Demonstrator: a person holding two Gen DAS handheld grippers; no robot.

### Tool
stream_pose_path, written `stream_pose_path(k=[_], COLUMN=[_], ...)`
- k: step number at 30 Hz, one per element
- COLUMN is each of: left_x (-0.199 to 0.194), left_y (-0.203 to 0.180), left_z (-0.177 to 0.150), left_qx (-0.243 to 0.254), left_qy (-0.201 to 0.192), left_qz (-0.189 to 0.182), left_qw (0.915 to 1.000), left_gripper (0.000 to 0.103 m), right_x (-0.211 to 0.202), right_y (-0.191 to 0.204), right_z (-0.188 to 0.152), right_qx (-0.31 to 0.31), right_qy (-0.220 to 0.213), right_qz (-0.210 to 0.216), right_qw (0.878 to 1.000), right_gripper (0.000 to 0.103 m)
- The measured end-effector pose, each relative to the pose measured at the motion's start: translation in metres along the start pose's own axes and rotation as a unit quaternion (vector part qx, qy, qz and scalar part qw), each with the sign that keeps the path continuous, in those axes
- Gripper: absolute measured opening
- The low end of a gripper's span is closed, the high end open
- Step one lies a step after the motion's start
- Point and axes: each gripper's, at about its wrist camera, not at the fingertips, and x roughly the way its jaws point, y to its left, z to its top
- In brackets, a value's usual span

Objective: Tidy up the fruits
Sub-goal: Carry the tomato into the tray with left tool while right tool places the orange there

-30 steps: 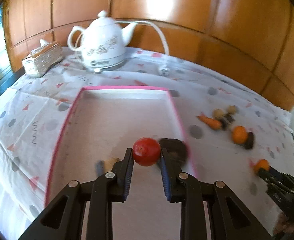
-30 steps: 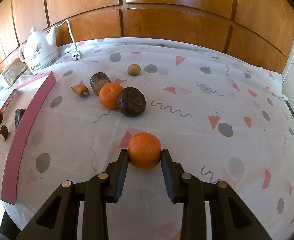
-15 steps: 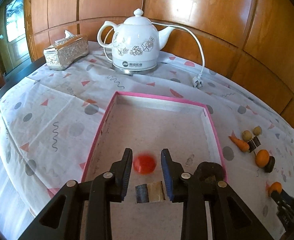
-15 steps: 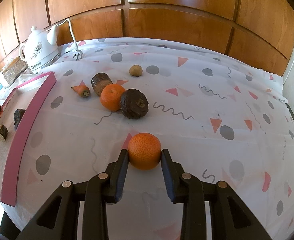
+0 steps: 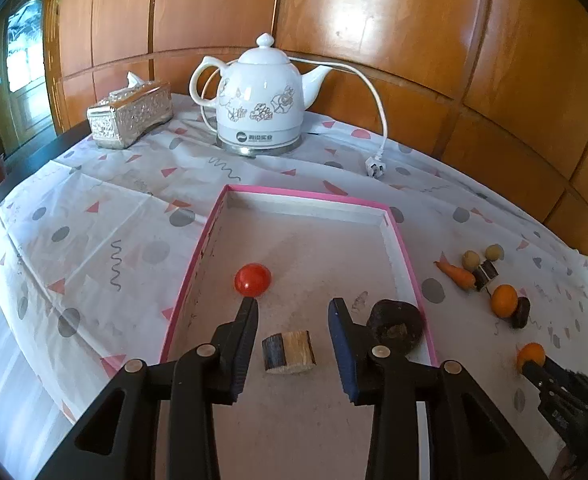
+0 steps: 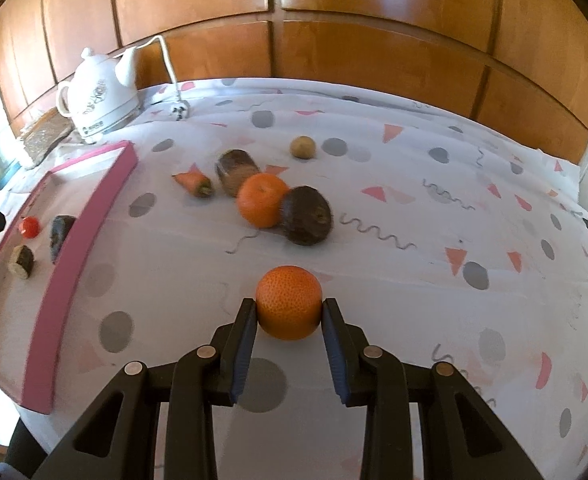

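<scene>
Low in the centre of the right wrist view, the right gripper (image 6: 289, 312) clamps a tangerine (image 6: 288, 302) across its widest part; it looks light, pebbly and soft, so a gentle squeeze should suffice. Further up, 1 more orange (image 6: 261, 199) waits mid-frame. In the left wrist view, the left gripper (image 5: 293, 306) gapes wide, holding nothing; beyond it a smooth red tomato (image 5: 252, 279), probably easily bruised, sits in the pink tray (image 5: 304, 195) at frame centre.
</scene>
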Motion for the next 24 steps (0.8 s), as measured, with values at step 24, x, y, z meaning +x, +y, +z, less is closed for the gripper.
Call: stream_pose_path(k=[24], left_x=[-0.034], left_y=[0.017], left_z=[-0.001], left_qx=[-0.009], left_qy=[-0.043], left_qz=[0.008], left_qw=[0.9990], left_gripper=[0.041], right_x=[-0.019], right_y=[0.136], right_z=[0.040], right_qx=[-0.110], right_qy=[-0.012], right_qz=[0.199], right_qw=[0.974], right_gripper=[0.033])
